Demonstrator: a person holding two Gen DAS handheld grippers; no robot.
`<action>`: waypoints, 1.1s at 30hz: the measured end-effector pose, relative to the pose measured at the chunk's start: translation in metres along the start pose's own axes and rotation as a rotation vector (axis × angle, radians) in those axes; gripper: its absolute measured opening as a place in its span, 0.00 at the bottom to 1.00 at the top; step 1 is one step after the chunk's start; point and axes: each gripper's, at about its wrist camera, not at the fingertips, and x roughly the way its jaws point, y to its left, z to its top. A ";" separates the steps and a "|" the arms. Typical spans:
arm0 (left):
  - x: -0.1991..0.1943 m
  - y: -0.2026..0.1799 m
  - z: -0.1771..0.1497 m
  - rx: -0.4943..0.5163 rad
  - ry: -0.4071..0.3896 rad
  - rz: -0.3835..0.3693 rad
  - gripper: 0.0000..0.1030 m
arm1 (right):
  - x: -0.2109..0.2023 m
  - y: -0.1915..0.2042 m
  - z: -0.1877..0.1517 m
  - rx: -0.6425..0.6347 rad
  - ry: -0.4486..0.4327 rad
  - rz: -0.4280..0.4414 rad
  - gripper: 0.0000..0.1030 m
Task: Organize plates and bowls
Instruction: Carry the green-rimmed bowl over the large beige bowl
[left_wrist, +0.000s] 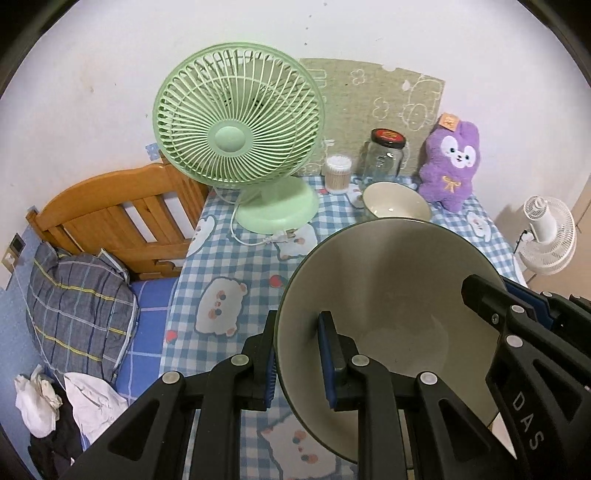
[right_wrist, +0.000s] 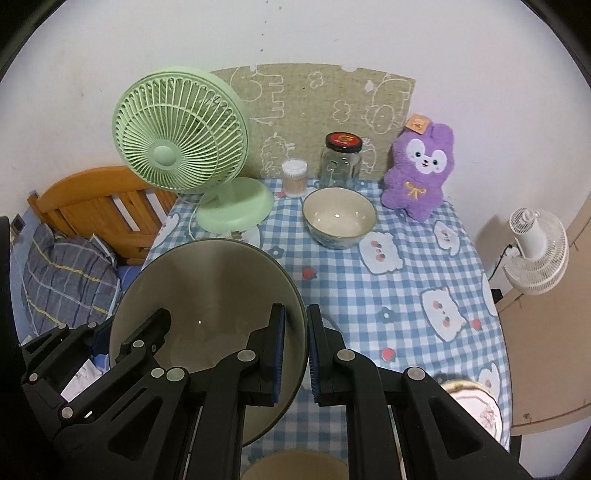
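Note:
A large grey-green bowl (left_wrist: 388, 288) (right_wrist: 207, 288) hangs tilted above the checked tablecloth, held by both grippers on opposite sides of its rim. My left gripper (left_wrist: 297, 354) is shut on the bowl's left rim, one pad inside and one outside; it also shows in the right wrist view (right_wrist: 125, 328). My right gripper (right_wrist: 295, 343) is shut on the right rim and appears at the bowl's far side in the left wrist view (left_wrist: 496, 291). A smaller cream bowl (left_wrist: 395, 205) (right_wrist: 338, 218) stands at the back of the table. A floral plate (right_wrist: 476, 402) lies at the near right edge.
On the table (right_wrist: 406, 295) stand a green fan (right_wrist: 177, 133), a cotton-swab tub (right_wrist: 294, 177), a glass jar (right_wrist: 341, 162) and a purple plush (right_wrist: 417, 170). A tan round rim (right_wrist: 295, 465) shows at the bottom. A bed (left_wrist: 110, 221) lies left, a white fan (right_wrist: 535, 251) right.

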 end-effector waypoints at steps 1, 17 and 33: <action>-0.004 -0.002 -0.003 -0.001 -0.001 -0.001 0.17 | -0.004 -0.002 -0.003 0.004 0.000 0.002 0.14; -0.038 -0.046 -0.061 -0.031 0.023 -0.025 0.17 | -0.040 -0.048 -0.063 -0.003 0.043 0.029 0.14; -0.021 -0.066 -0.117 -0.066 0.118 -0.036 0.17 | -0.022 -0.065 -0.118 -0.025 0.125 0.036 0.14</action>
